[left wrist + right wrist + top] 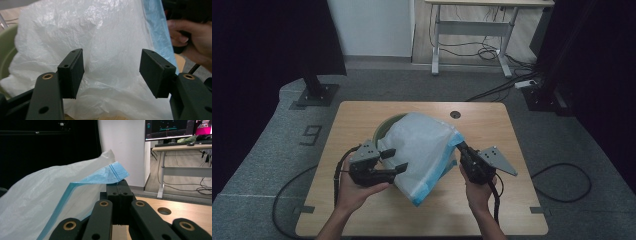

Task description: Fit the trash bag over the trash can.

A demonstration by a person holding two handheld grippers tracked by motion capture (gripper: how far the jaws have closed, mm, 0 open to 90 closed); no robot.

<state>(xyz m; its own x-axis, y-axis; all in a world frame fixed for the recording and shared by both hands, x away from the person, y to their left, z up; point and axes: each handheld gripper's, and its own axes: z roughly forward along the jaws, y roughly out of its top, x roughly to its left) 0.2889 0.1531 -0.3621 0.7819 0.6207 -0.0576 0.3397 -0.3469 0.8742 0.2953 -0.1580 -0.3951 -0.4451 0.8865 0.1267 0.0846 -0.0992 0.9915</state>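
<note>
A white plastic bag (419, 150) with a blue band along its rim lies draped over a pale green bin (384, 127) on the wooden table (362, 112). My left gripper (391, 161) is open at the bag's left side; in the left gripper view its pads (72, 72) stand wide apart with the white film (110, 50) just beyond them. My right gripper (460, 147) is shut on the bag's blue rim at the right. In the right gripper view the blue rim (105, 176) rises out of the closed jaws.
A round cable hole (455, 114) sits near the table's far edge. Cables trail over the grey carpet on both sides. A white desk frame (472, 30) stands beyond, and black stands (314, 90) flank the table.
</note>
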